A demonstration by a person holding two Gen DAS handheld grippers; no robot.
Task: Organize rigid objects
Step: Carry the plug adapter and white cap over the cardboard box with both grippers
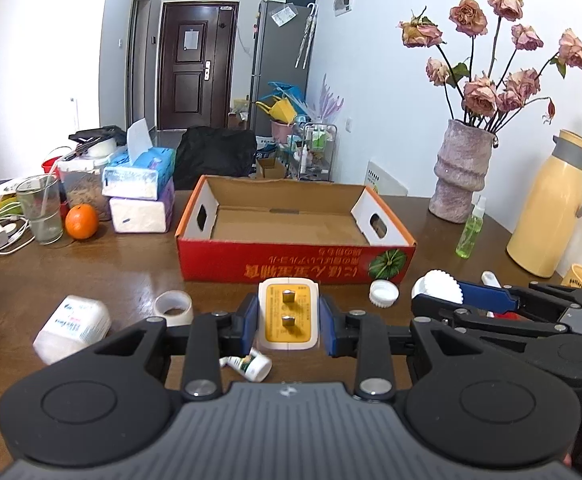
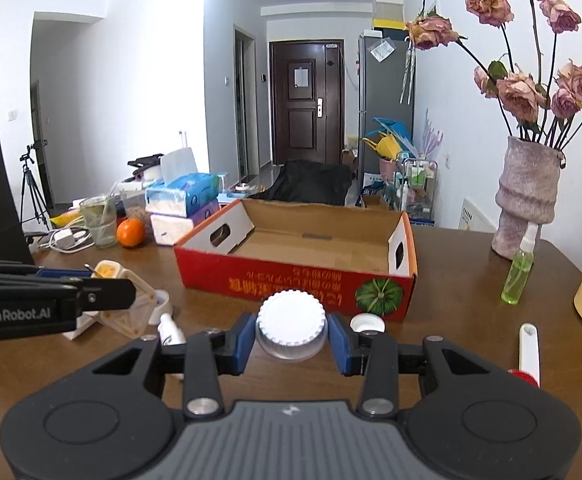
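Observation:
My left gripper (image 1: 288, 320) is shut on a white charger plug (image 1: 288, 312) with a yellow face and two metal prongs, lifted above the table. My right gripper (image 2: 291, 340) is shut on a round white ribbed cap (image 2: 291, 322), also off the table. An open red cardboard box (image 1: 291, 266) stands just beyond both, its inside bare. In the left wrist view the right gripper shows at the right edge with the cap (image 1: 437, 286). The right wrist view has the left gripper's fingers (image 2: 107, 292) and the plug (image 2: 107, 270) at the left.
On the wooden table lie a small white cap (image 1: 384, 293), a tape roll (image 1: 173, 307), a small white tube (image 1: 251, 364) and a tissue packet (image 1: 73, 328). A green spray bottle (image 1: 469, 232), vase (image 1: 461, 176) and yellow flask (image 1: 551, 208) stand right; tissue boxes (image 1: 141, 192), an orange (image 1: 81, 221) and a glass (image 1: 43, 208) stand left.

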